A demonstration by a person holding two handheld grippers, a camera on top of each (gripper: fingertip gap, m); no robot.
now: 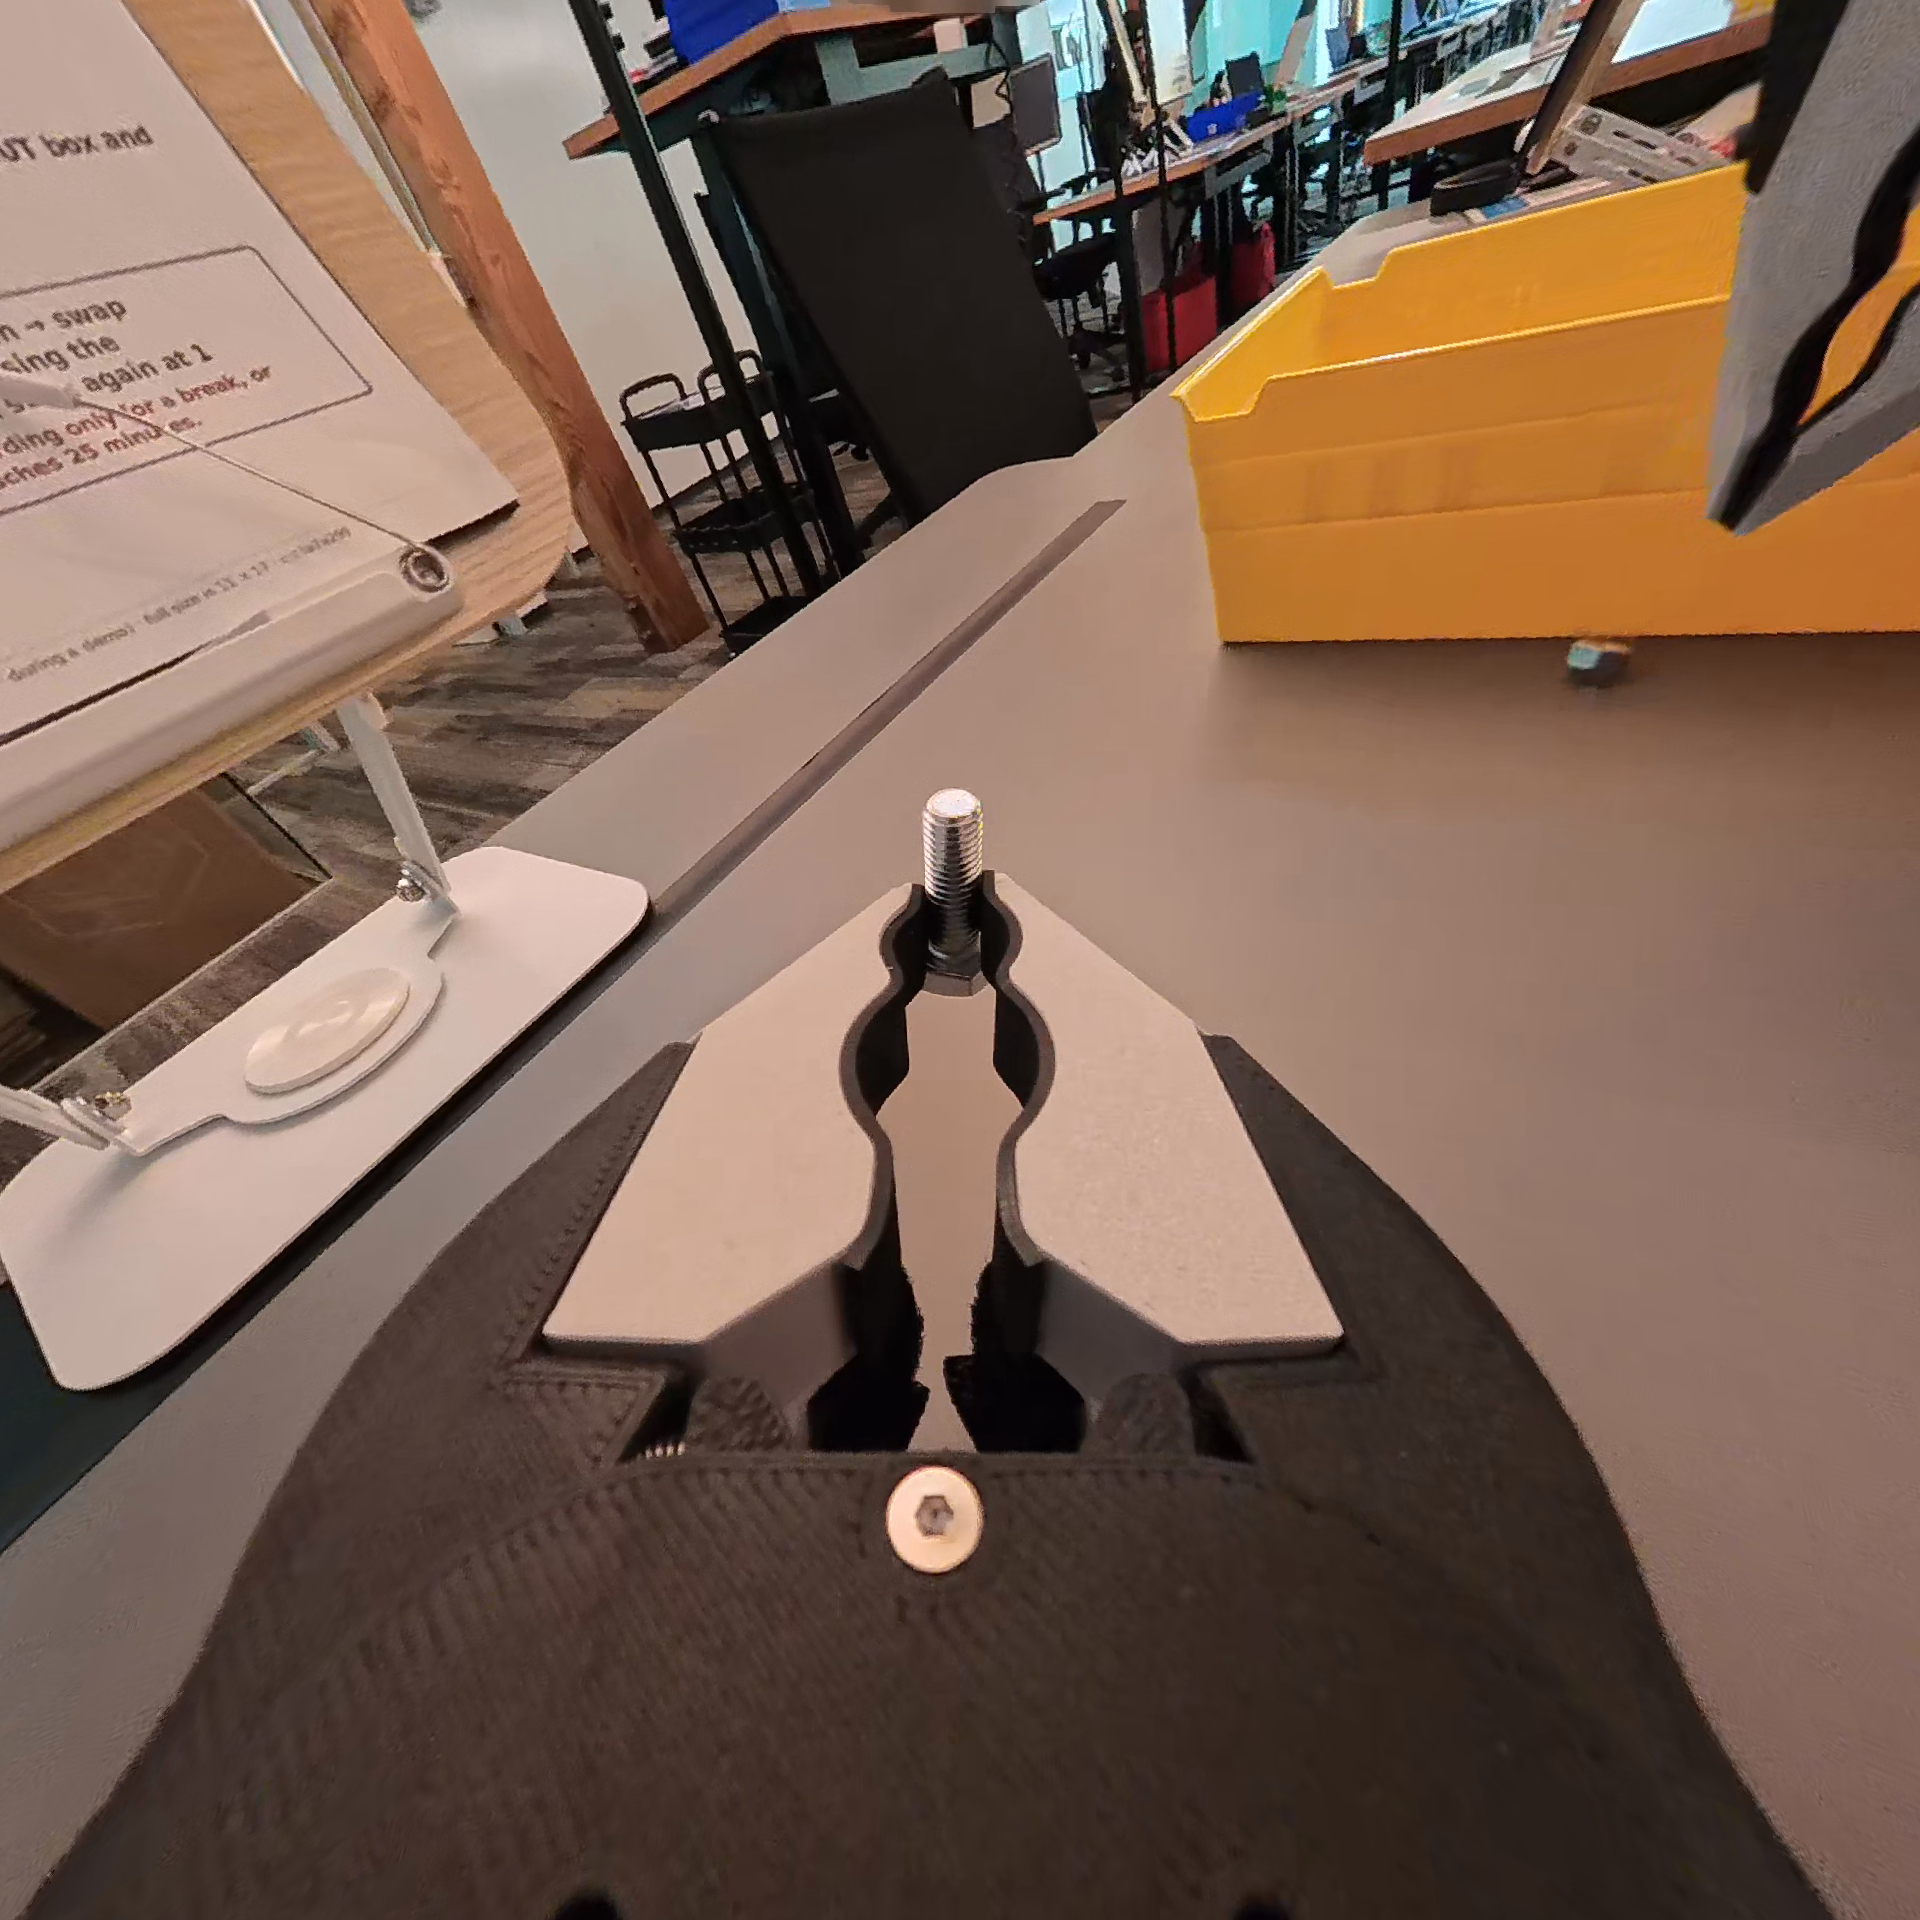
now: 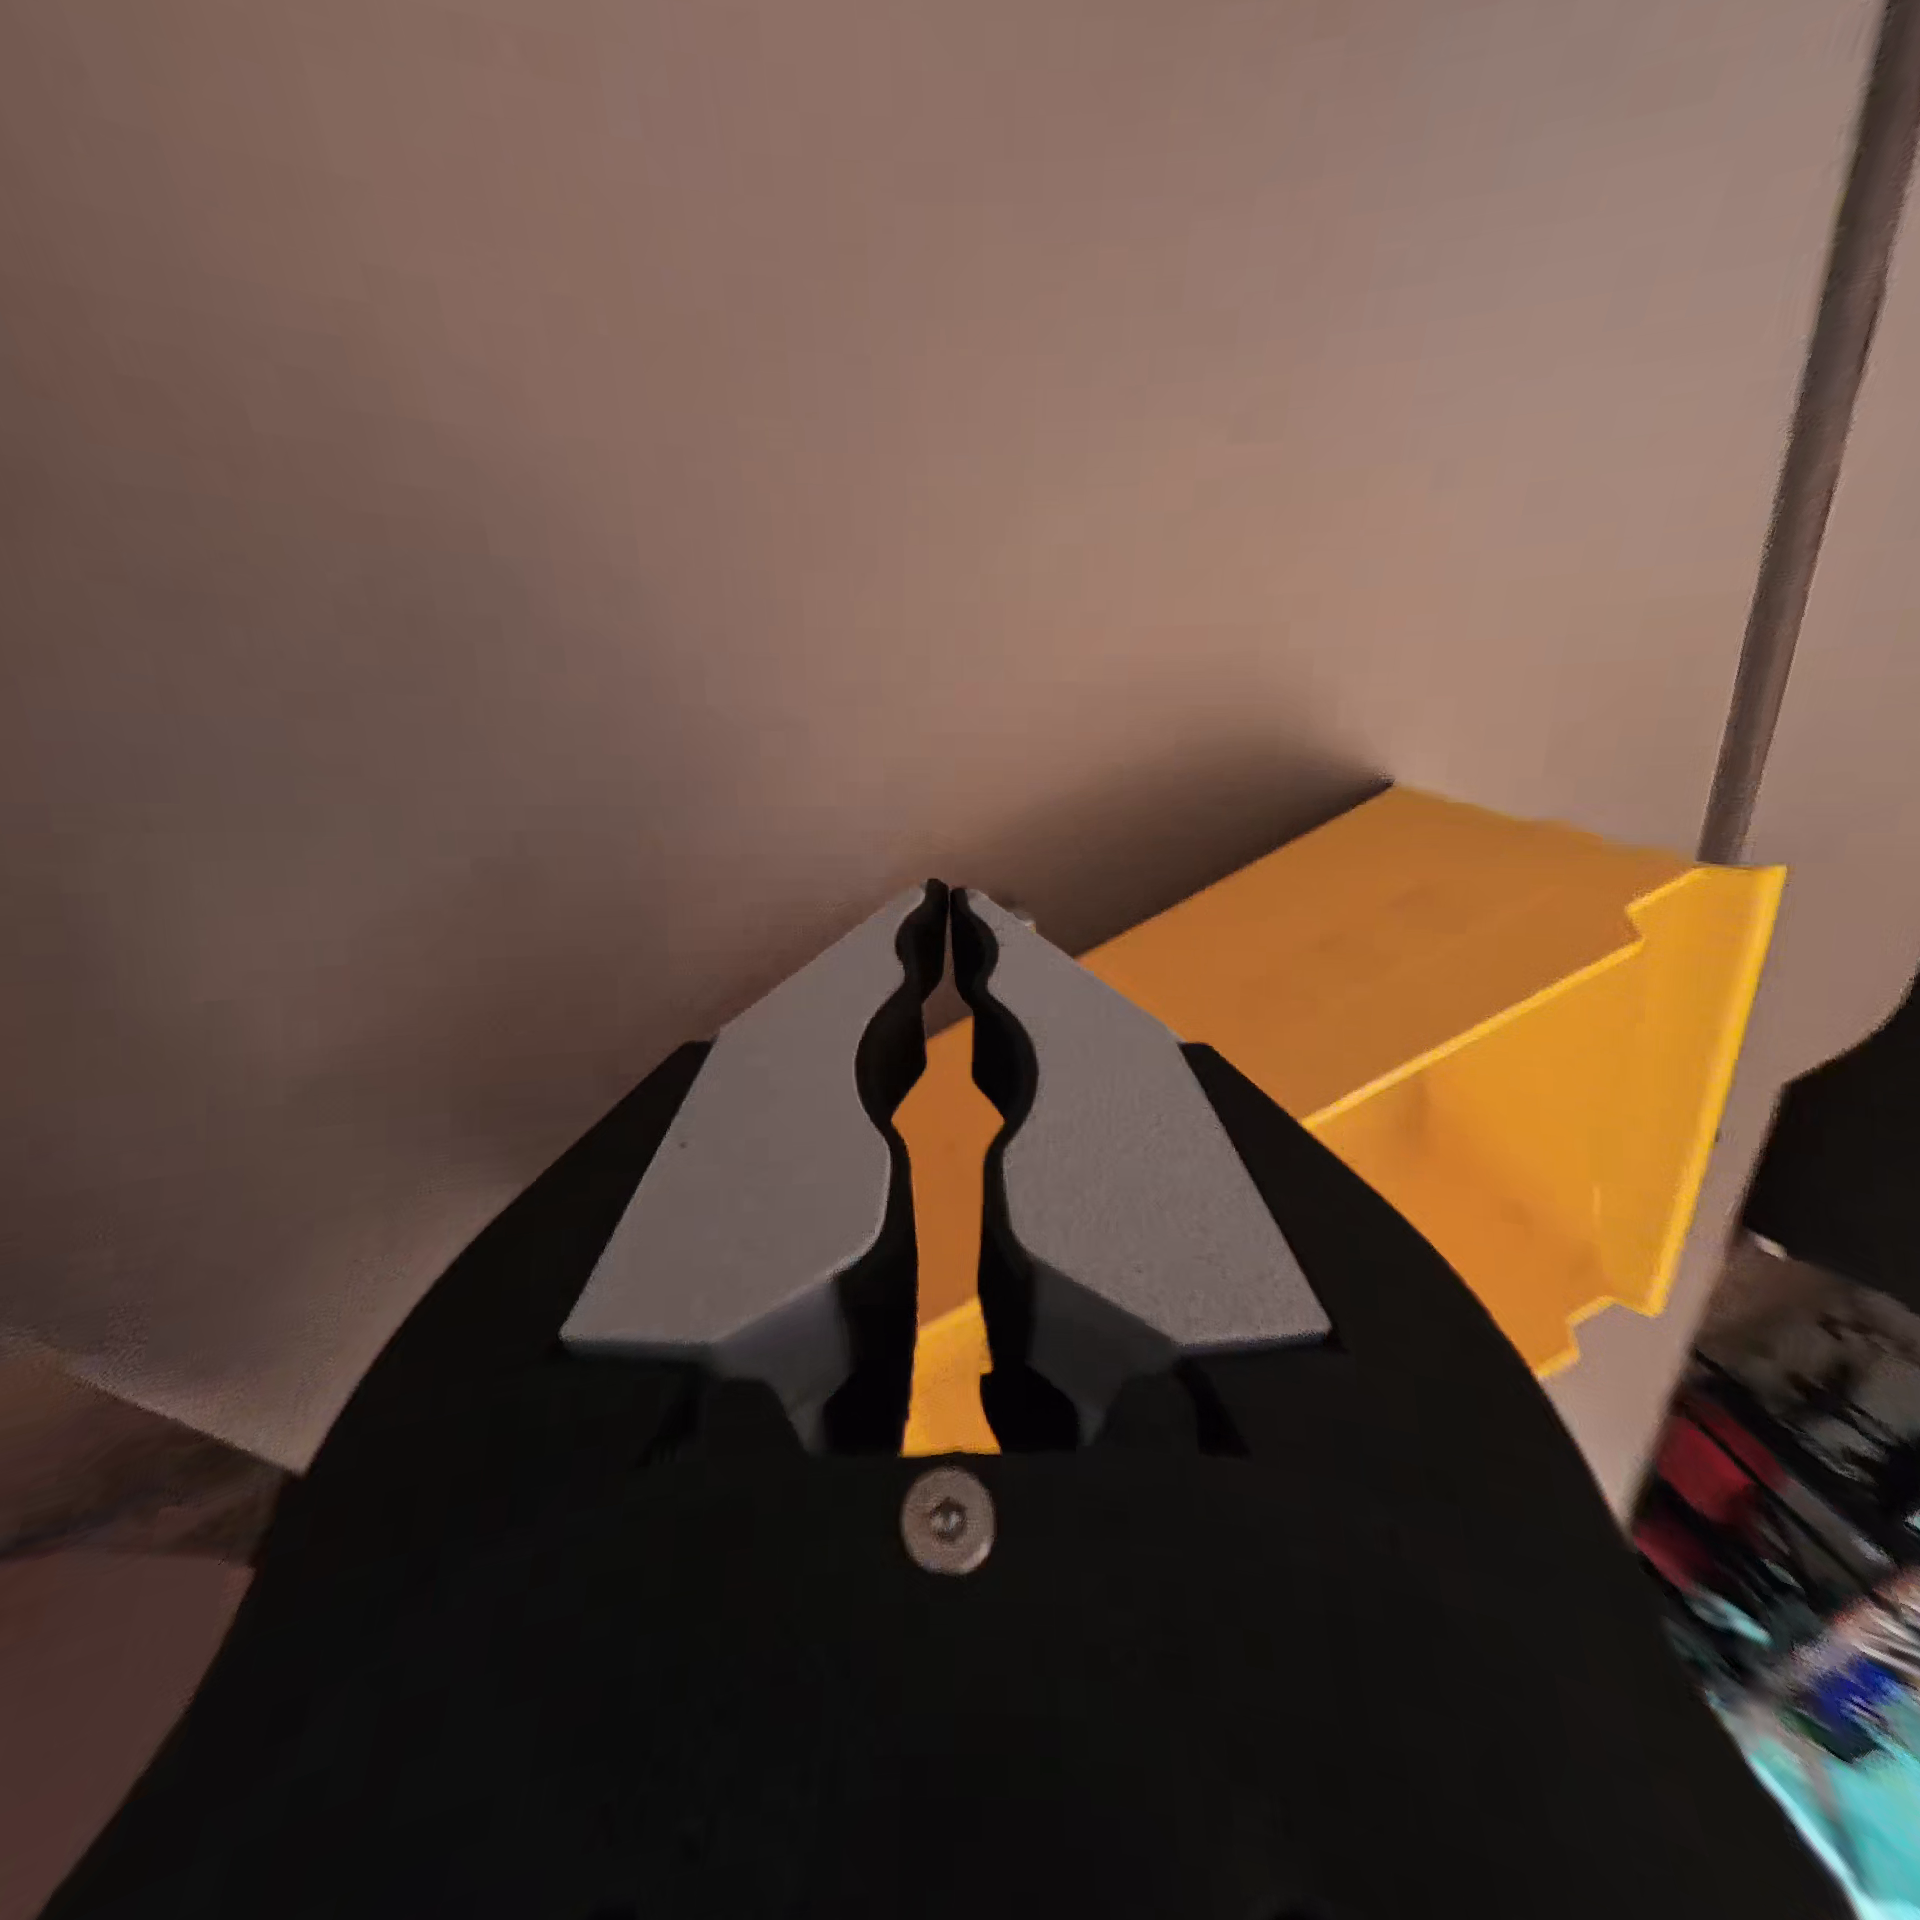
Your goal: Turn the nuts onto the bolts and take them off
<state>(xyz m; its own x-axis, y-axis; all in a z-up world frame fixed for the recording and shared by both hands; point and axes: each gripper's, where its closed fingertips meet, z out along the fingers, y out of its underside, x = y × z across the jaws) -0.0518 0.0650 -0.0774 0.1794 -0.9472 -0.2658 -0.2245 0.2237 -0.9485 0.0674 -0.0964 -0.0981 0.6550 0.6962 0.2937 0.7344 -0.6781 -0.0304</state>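
Now, bolt clamped, nut loose on the table.
Left hand-held gripper (image 1: 951,940) grips the bolt (image 1: 952,871) near the table's (image 1: 1351,987) left edge; the nut (image 1: 1597,661) lies beside the yellow bin (image 1: 1455,499); right hand-held gripper (image 2: 943,902) is closed, empty.

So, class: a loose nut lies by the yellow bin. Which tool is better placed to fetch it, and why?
Probably the right tool: it is shut on nothing, above the yellow bin, near the nut. The left tool is busy gripping the bolt.
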